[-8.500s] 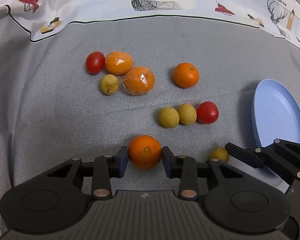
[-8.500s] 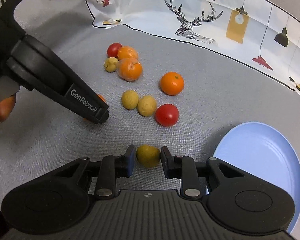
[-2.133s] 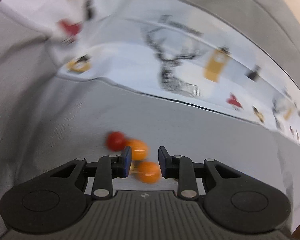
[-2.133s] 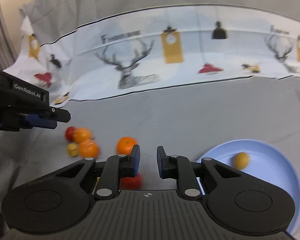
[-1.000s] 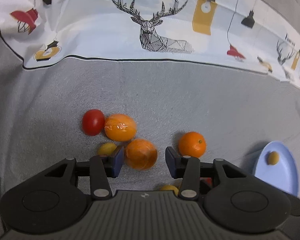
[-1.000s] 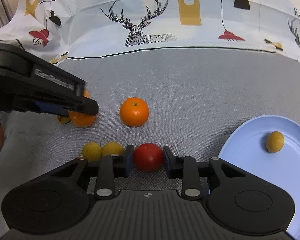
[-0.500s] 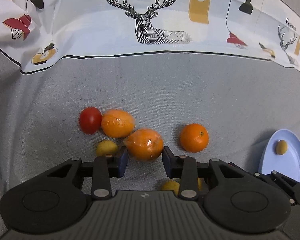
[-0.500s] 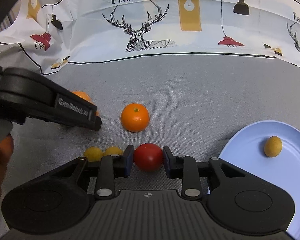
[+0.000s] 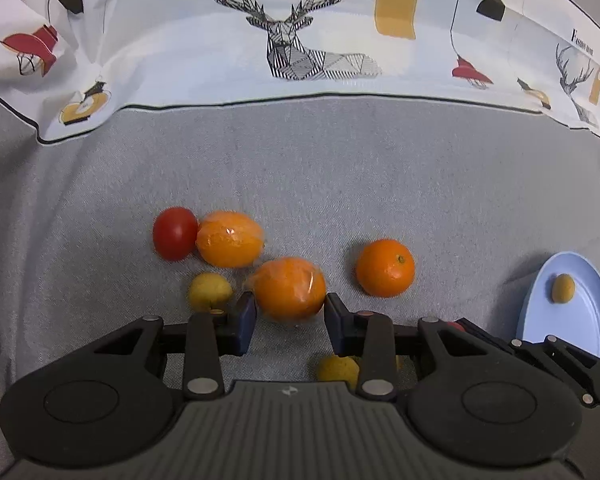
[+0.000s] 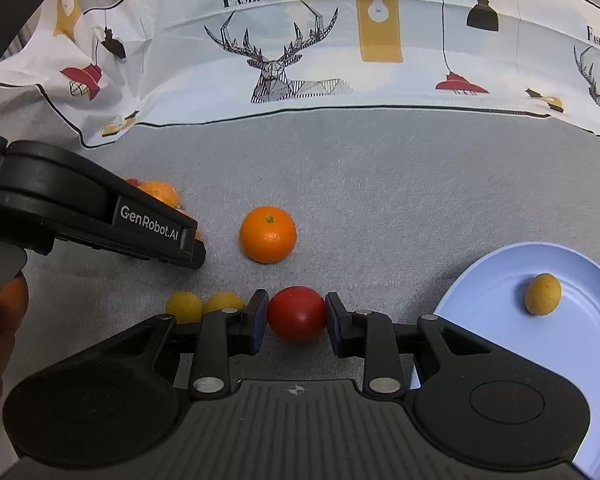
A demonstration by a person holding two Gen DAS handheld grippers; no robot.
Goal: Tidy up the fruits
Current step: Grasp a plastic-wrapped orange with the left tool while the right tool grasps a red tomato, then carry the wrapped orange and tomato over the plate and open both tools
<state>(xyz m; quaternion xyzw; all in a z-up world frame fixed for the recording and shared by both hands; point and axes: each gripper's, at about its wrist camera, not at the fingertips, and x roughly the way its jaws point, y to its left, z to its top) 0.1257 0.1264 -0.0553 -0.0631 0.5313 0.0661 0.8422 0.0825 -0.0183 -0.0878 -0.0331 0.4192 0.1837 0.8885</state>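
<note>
Left wrist view: a grey cloth is spread across the surface, backed by a white printed sheet patterned with deer and lamps. At the right edge a blue plate is seen, and one small yellow fruit is resting on it; 8.5 seconds ago the plate was bare and that fruit was held between the right fingers. The left gripper is shown with its jaws parted around a plastic-wrapped orange, the pads close beside it; whether they are pressing it cannot be told. Half a second ago the same wrapped fruit was framed in the same way, while 8.5 seconds ago a bare orange was framed there instead. A second wrapped orange is lying just behind, touching a red tomato. An unwrapped orange is set apart to the right. A yellow fruit is seen beside the left finger.

Right wrist view: the right gripper is clenched on a second red tomato, both pads touching its sides, as was already the case half a second ago. Two small yellow fruits are lying side by side just left of it on the cloth.
</note>
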